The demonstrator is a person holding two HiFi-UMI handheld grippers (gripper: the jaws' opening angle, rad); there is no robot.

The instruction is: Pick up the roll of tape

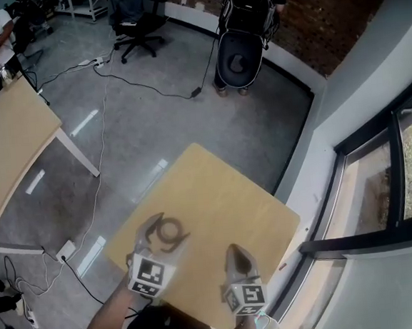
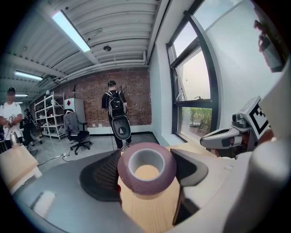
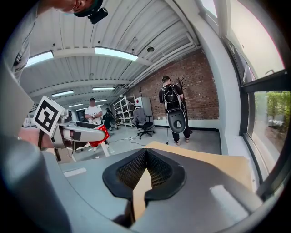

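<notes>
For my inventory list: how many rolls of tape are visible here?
1. The roll of tape is gripped in the left hand-held gripper, over the wooden table; others could be hidden.

left gripper (image 1: pixel 167 232) gripping tape roll (image 1: pixel 158 237), right gripper (image 1: pixel 235 251) beside, wooden table (image 1: pixel 215 184)

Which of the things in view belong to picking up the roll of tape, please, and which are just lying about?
Job in hand: roll of tape, gripped in the left claw; light wooden table below it.
Lying about: right claw, shut and empty; second table; office chair; floor cables; person with a backpack.
</notes>
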